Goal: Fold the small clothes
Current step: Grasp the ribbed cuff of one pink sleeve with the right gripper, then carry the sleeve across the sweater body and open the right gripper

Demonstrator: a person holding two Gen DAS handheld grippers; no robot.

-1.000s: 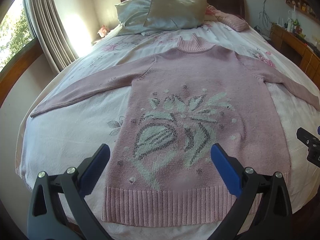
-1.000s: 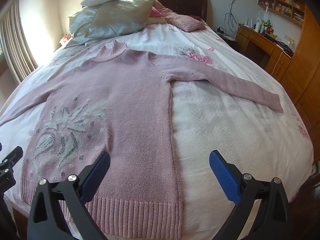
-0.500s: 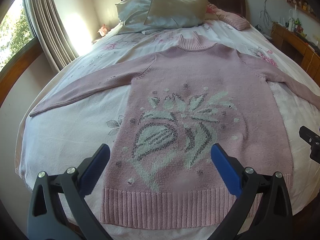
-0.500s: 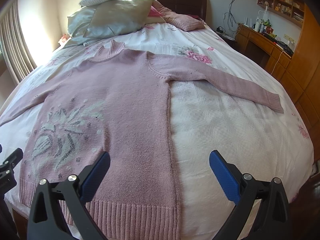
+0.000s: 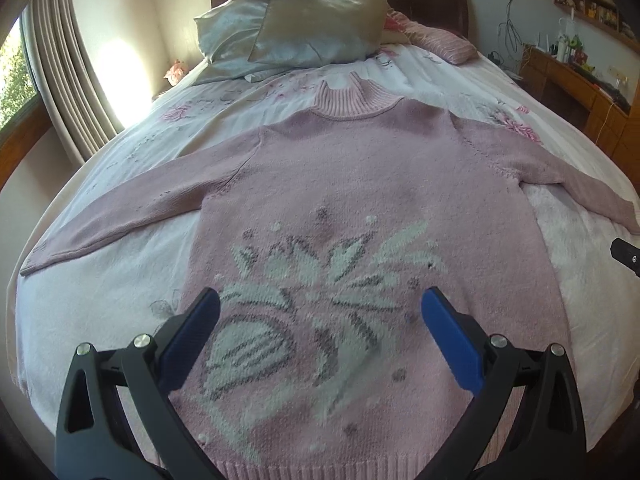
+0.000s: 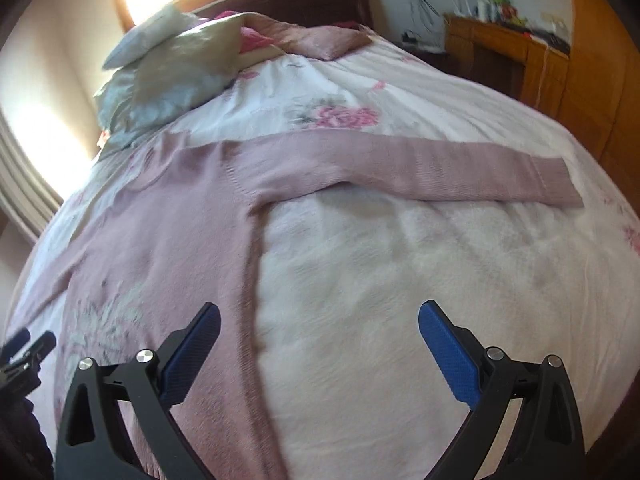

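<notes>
A pink knitted sweater [image 5: 360, 184] with a white and grey leaf pattern lies flat, face up, on the bed, both sleeves spread out. My left gripper [image 5: 320, 308] hovers open over the lower front of the sweater, nothing between its blue pads. In the right wrist view the sweater's side seam [image 6: 252, 280] and its right sleeve [image 6: 440, 168] show. My right gripper [image 6: 318, 320] is open above the white bedspread beside that seam, holding nothing. The right gripper's tip [image 5: 628, 258] shows at the right edge of the left wrist view.
The bed [image 5: 100, 280] has a white flowered cover. Pillows [image 5: 304, 28] are piled at the dark headboard. Curtains [image 5: 68, 80] and a window stand on the left. A wooden desk and shelves [image 6: 520, 52] line the right wall.
Both grippers moved forward over the bed. The right one swung rightward and closer, toward the right sleeve and side seam. Both stayed open; the sweater has not moved.
</notes>
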